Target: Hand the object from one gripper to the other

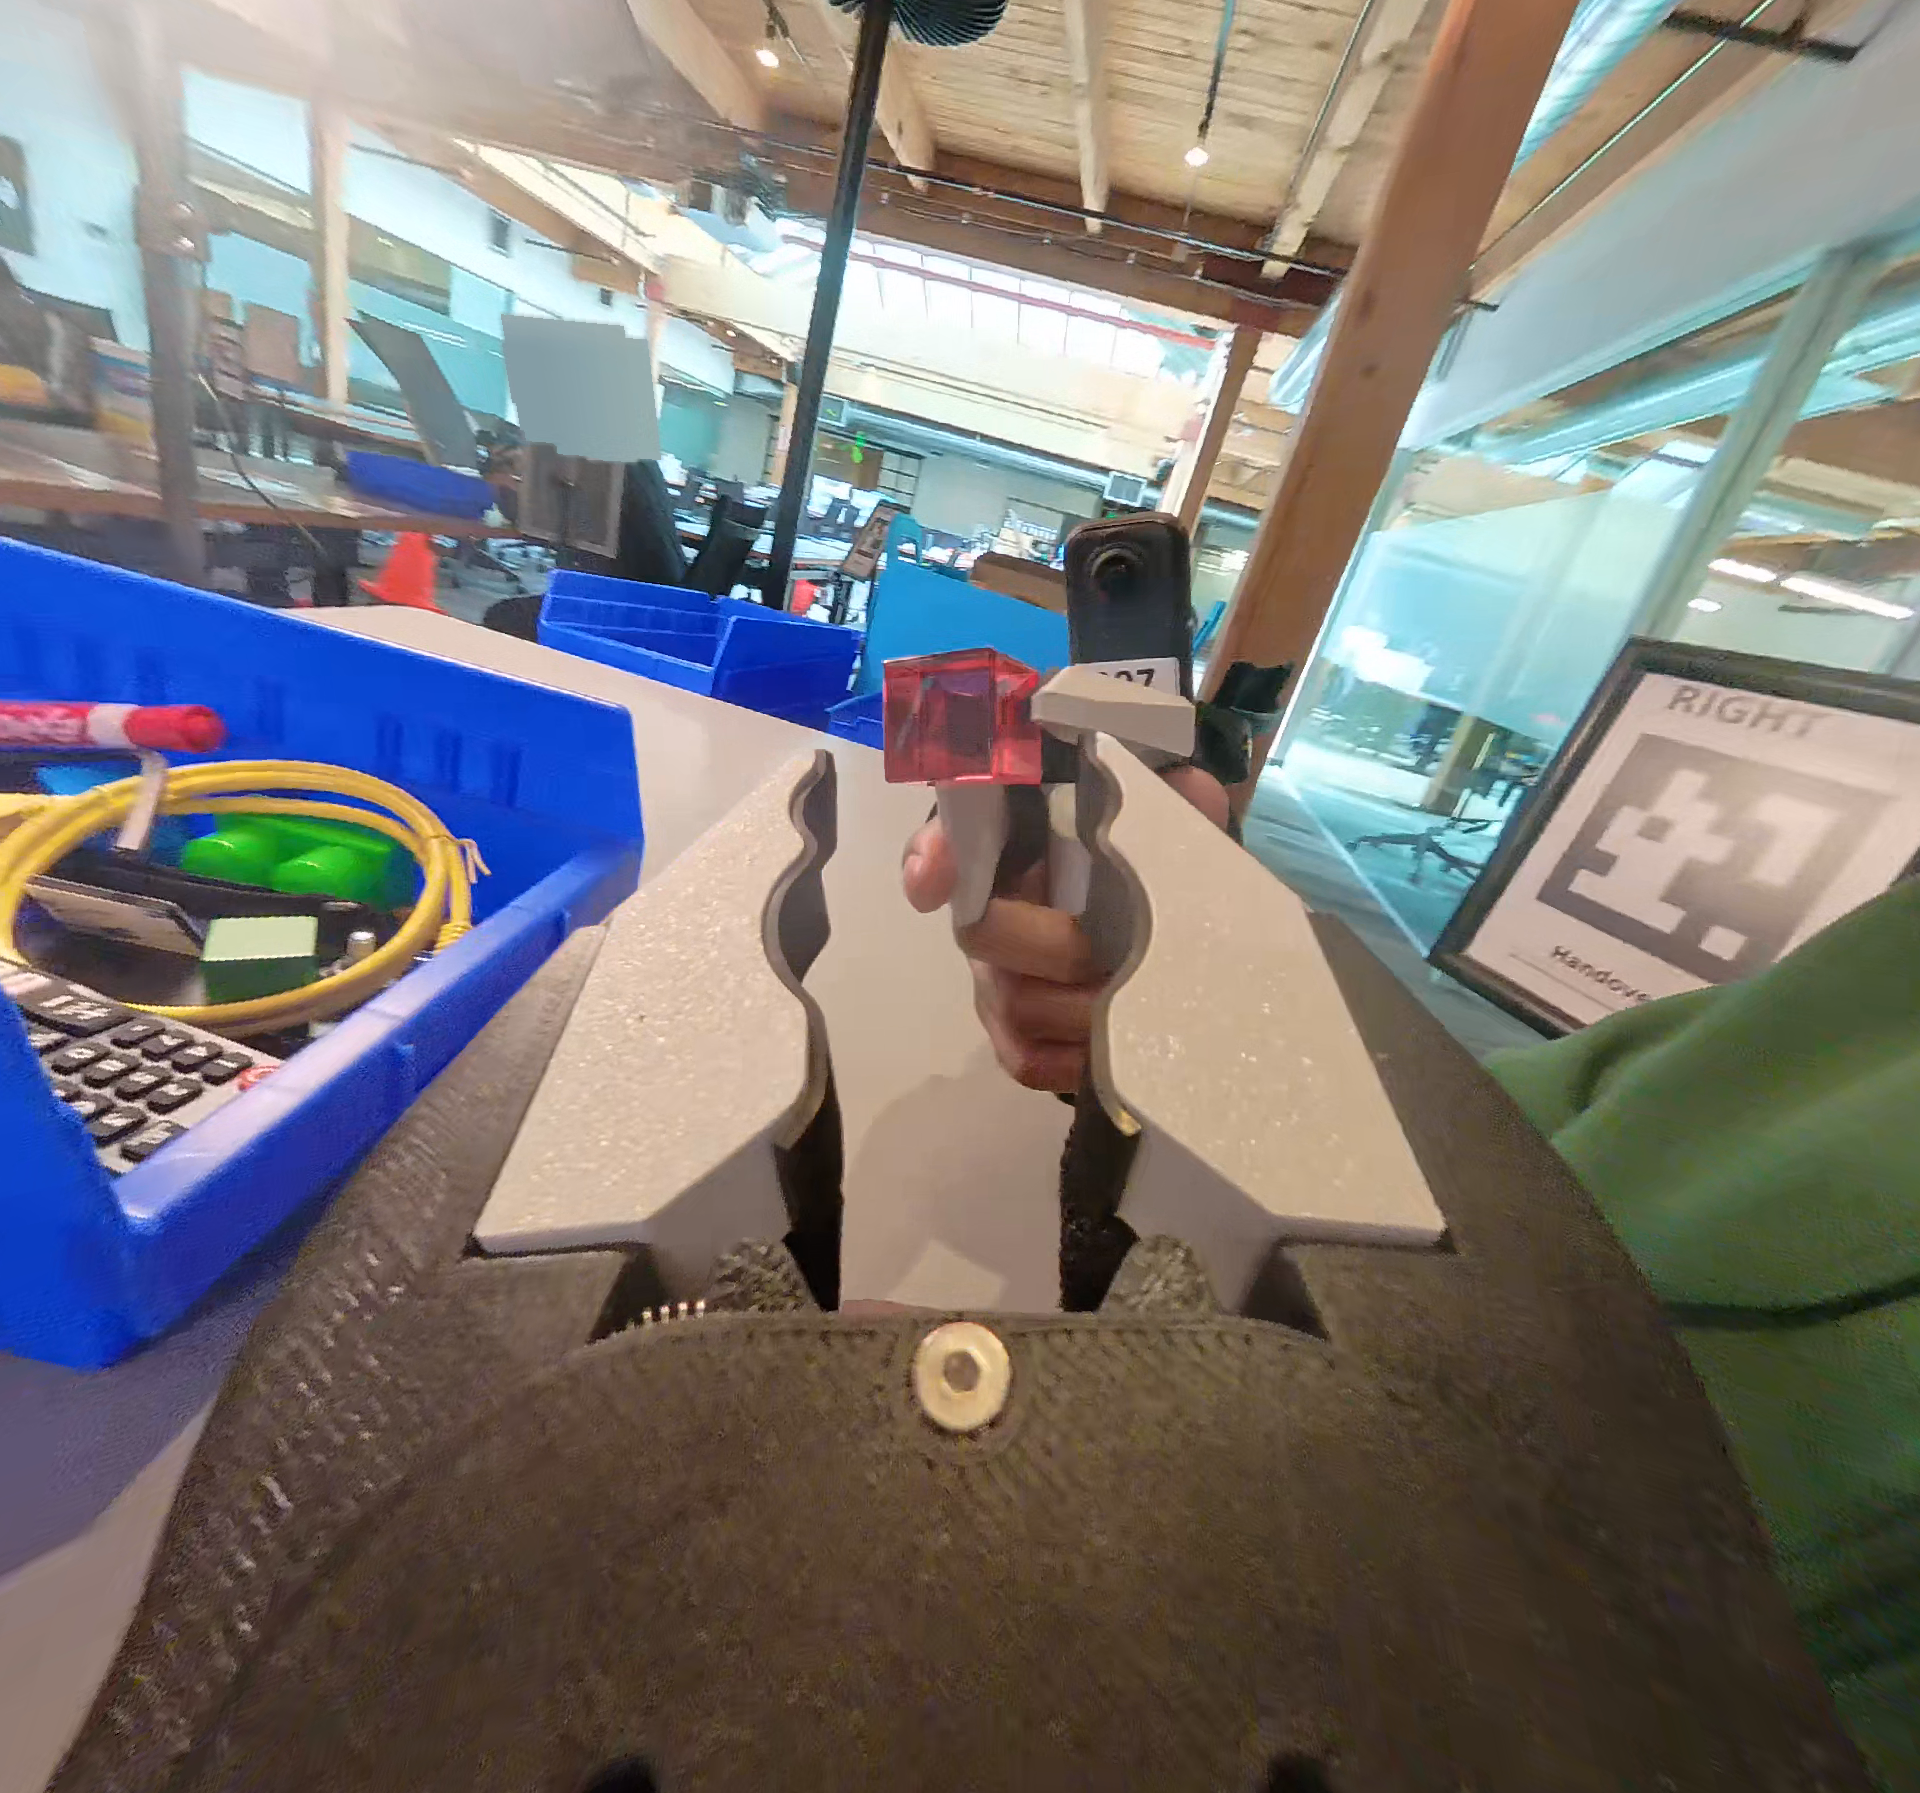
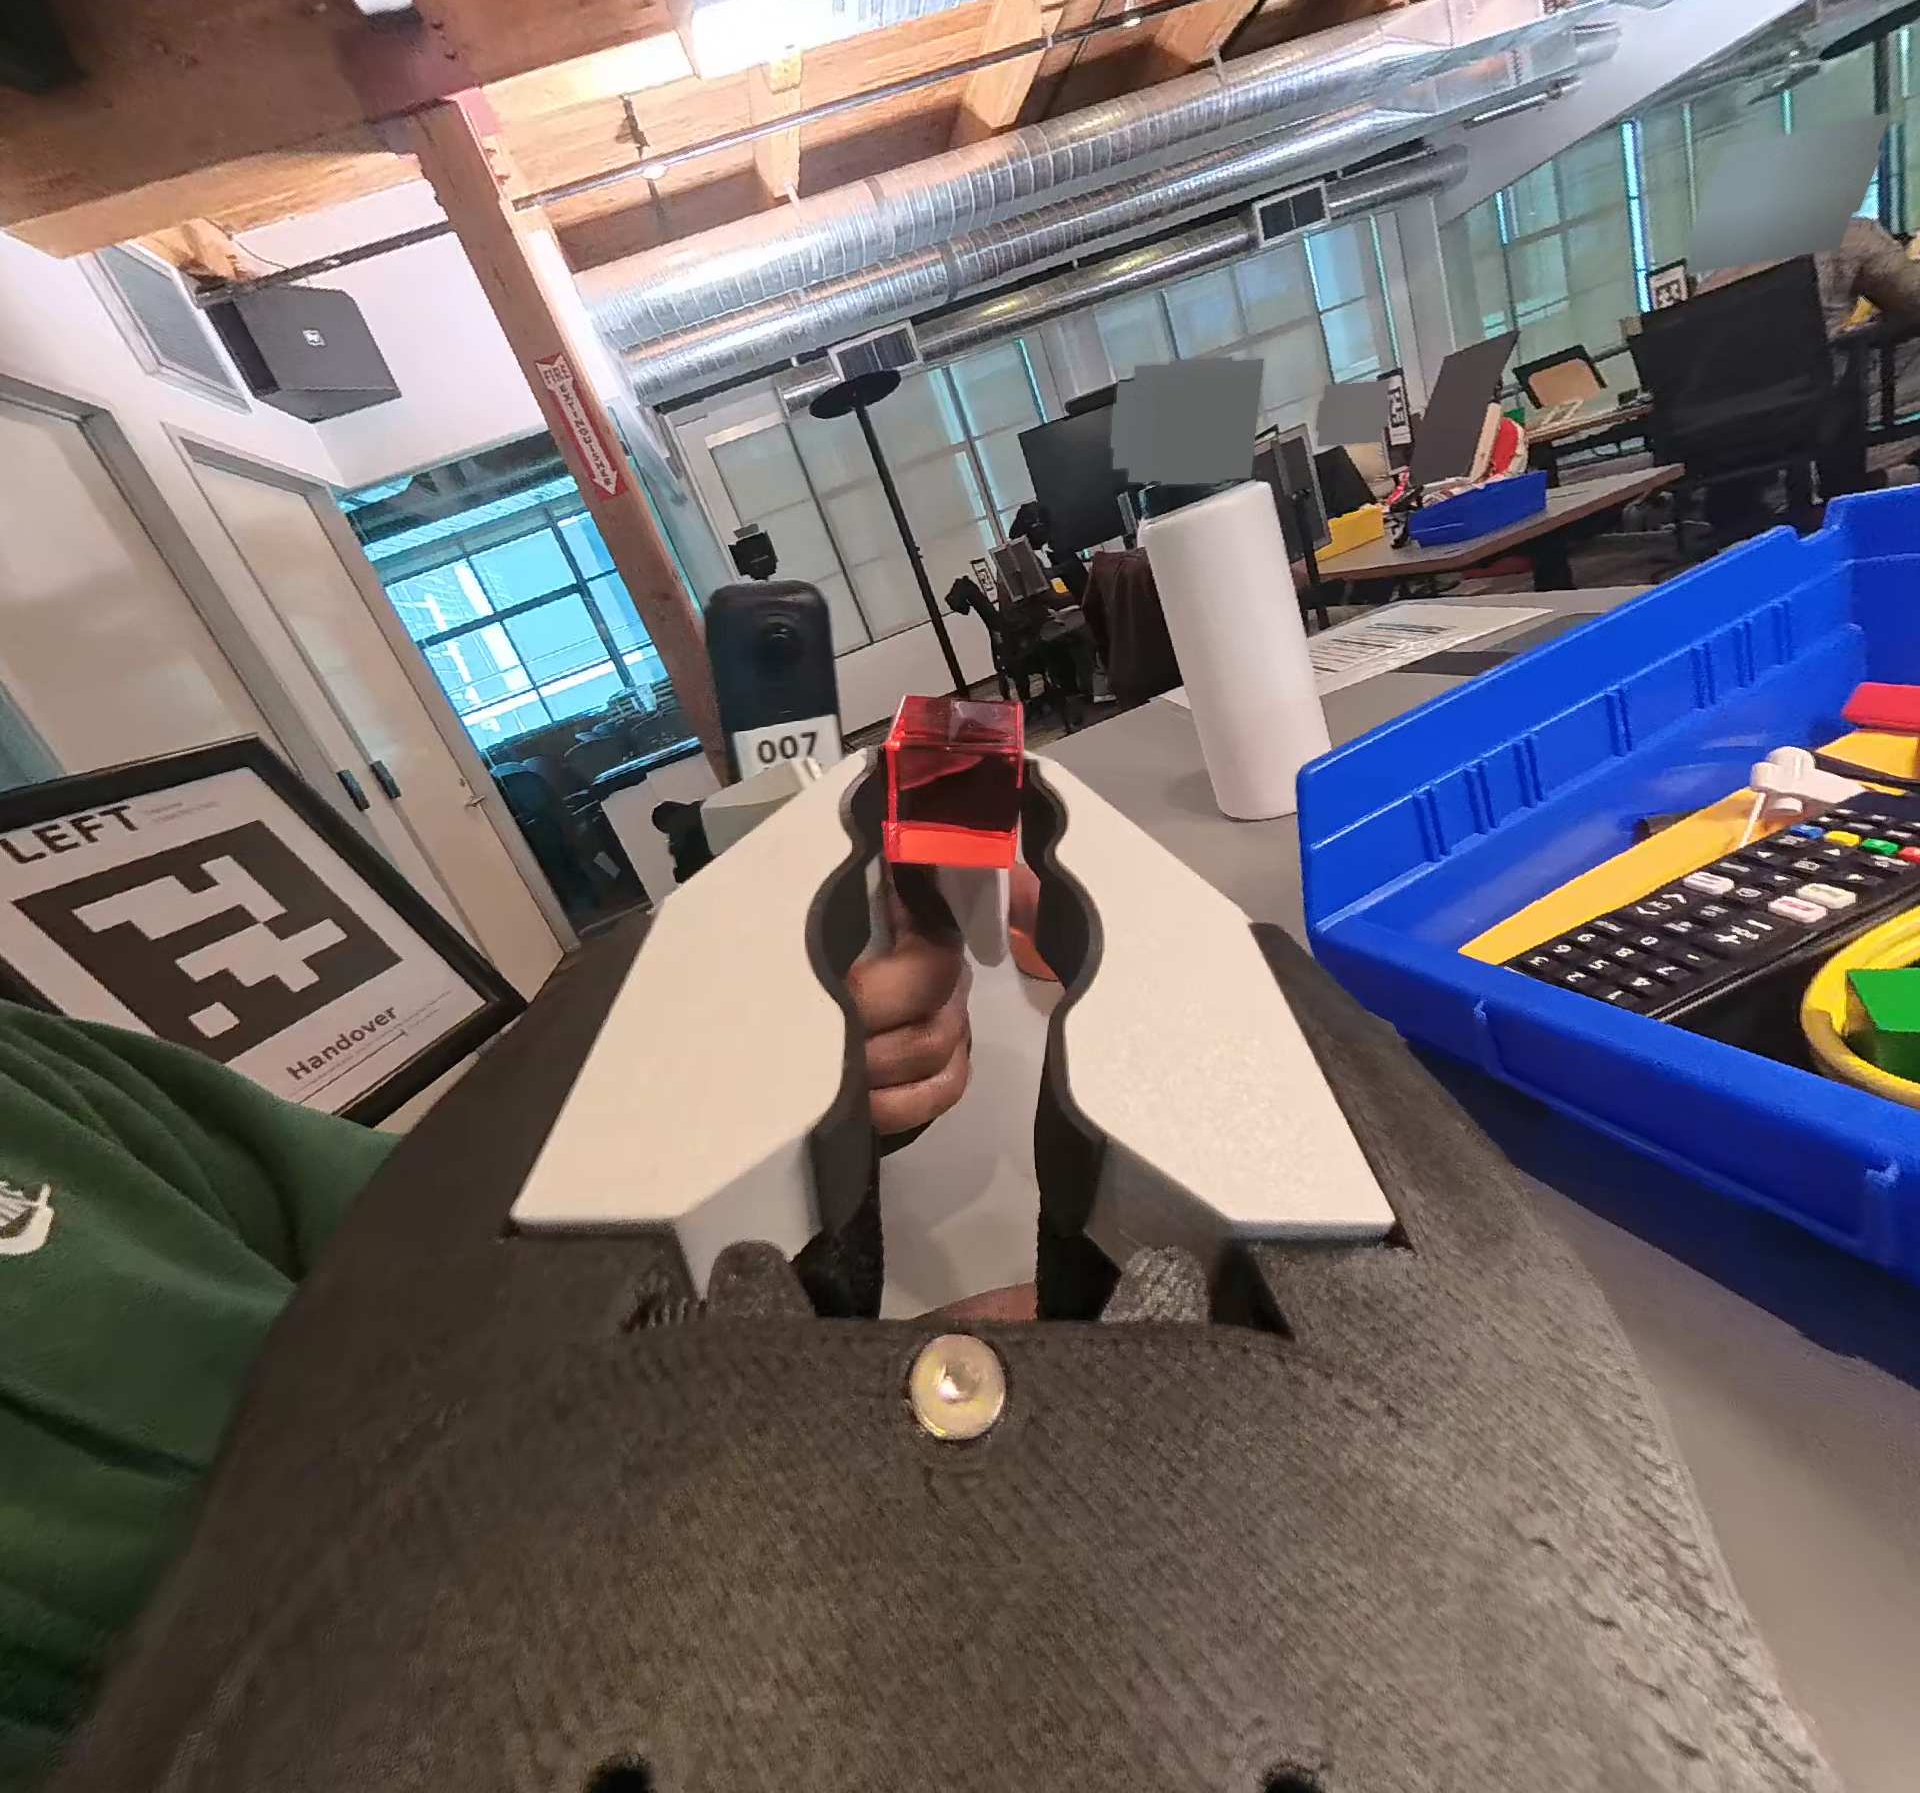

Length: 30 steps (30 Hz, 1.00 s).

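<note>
right wrist view shows my right fingers (image 2: 951, 798) clamped on the red cube (image 2: 953, 782) in mid-air; left fingers (image 1: 961, 798) gape wide nearby. it looks light, rigid, slick: grip flat opposite faces.

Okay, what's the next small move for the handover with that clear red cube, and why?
Probably bring the left gripper forward so its open fingers straddle the translucent red plastic cube. The right gripper is shut on the cube at its fingertips, and the left one hangs open short of it, so nothing can be released yet.
</note>
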Motion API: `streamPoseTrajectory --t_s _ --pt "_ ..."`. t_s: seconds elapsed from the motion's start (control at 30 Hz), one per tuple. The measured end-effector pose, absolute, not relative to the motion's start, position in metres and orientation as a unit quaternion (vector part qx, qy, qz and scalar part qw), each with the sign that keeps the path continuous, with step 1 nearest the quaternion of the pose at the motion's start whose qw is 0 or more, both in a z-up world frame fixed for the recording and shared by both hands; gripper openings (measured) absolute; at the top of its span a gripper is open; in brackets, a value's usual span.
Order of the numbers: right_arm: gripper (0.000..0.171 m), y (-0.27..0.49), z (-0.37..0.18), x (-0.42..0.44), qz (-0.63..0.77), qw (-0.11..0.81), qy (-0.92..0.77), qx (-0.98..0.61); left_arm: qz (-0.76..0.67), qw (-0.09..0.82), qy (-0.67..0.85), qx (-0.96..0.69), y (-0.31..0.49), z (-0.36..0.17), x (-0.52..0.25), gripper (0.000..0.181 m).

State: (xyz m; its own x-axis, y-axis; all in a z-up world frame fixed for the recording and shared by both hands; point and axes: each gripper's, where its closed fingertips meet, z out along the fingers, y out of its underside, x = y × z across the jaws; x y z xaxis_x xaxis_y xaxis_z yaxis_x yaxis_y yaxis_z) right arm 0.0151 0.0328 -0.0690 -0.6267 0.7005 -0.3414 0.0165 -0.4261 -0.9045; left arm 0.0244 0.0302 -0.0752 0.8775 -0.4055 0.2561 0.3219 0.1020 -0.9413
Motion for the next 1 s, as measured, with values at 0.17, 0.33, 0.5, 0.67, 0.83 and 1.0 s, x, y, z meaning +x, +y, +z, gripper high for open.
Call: streamPoseTrajectory --t_s 0.17,0.33,0.5,0.67,0.83,1.0 --pt "0.026 0.027 -0.068 0.018 0.764 0.218 -0.493 -0.355 -0.278 0.730 0.030 -0.623 0.030 -0.077 0.028 0.043" --pt "0.026 0.023 -0.068 0.019 0.764 0.214 -0.498 -0.350 -0.308 0.723 0.036 -0.618 0.029 -0.077 0.034 0.039" --pt "0.027 0.025 -0.070 0.016 0.759 0.221 -0.496 -0.358 -0.292 0.736 0.040 -0.609 0.026 -0.074 0.030 0.027" --pt "0.039 0.042 -0.069 0.010 0.749 0.254 -0.473 -0.387 -0.140 0.764 -0.014 -0.630 0.018 -0.072 -0.021 0.027" --pt "0.041 0.045 -0.075 0.004 0.728 0.274 -0.481 -0.404 0.190 0.607 -0.084 -0.767 -0.046 -0.102 -0.128 0.025" --pt "0.041 0.043 -0.079 0.001 0.713 0.286 -0.494 -0.407 0.228 0.480 -0.136 -0.836 -0.108 -0.137 -0.165 0.025"
